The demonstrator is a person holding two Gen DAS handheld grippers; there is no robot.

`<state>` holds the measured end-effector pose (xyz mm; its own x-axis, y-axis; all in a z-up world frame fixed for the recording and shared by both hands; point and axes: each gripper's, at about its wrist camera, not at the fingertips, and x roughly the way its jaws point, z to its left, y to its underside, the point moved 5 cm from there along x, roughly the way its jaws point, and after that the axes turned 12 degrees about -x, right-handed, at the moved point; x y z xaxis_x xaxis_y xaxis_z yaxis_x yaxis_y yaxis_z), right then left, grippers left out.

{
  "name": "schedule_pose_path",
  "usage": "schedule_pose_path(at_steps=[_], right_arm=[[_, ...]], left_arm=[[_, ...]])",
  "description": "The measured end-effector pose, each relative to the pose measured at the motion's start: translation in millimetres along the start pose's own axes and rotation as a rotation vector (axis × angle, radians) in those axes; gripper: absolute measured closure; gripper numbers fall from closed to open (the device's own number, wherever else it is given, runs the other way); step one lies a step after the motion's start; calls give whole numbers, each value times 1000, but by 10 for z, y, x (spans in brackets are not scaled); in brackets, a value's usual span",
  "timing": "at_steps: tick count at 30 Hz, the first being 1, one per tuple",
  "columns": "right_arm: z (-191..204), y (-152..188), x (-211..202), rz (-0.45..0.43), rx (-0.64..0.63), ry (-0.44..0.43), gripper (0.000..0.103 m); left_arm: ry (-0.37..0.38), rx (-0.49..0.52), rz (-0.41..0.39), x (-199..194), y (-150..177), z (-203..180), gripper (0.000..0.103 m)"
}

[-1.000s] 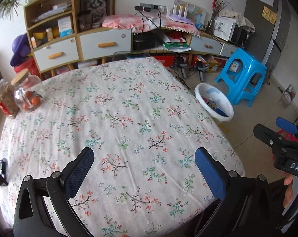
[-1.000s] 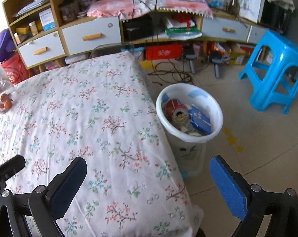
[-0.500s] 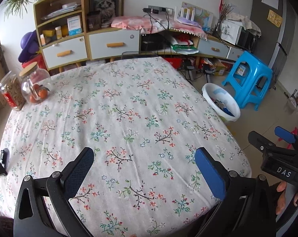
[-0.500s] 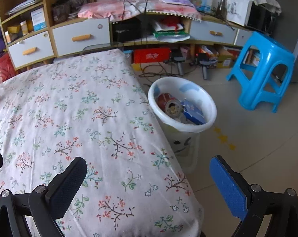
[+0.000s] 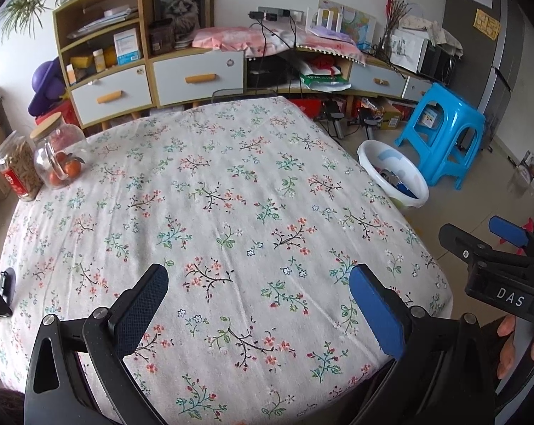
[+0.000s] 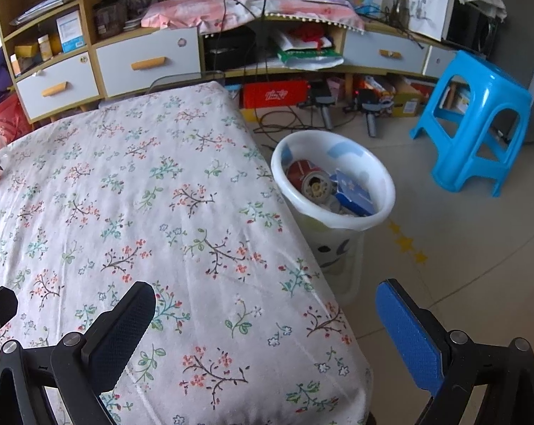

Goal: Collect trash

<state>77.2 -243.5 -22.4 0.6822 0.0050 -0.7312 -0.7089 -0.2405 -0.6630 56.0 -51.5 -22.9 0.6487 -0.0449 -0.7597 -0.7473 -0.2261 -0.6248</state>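
A white trash bin [image 6: 332,180] stands on the floor at the table's right edge; it also shows in the left wrist view [image 5: 392,173]. It holds a red can [image 6: 307,177] and a blue carton [image 6: 353,194]. The table [image 5: 213,212] has a floral cloth with no trash in sight on it. My left gripper [image 5: 259,290] is open and empty above the table's near part. My right gripper [image 6: 267,308] is open and empty over the table's near right corner; it shows at the right in the left wrist view [image 5: 493,244].
Two glass jars [image 5: 36,163] stand at the table's far left edge. A black object [image 5: 1,290] sits at the near left edge. A blue stool [image 6: 475,120] stands beyond the bin. Cabinets [image 5: 196,74] and floor clutter line the back wall.
Both grippers have drawn back and up from the table, so more of the cloth and the bin show. Both stay open and empty.
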Motion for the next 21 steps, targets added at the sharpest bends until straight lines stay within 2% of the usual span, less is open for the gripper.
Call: schedule_pose_path(at_steps=[21], right_arm=[[-14, 1, -3, 3, 17, -16, 1]], left_arm=[[8, -12, 11, 8, 9, -18, 0]])
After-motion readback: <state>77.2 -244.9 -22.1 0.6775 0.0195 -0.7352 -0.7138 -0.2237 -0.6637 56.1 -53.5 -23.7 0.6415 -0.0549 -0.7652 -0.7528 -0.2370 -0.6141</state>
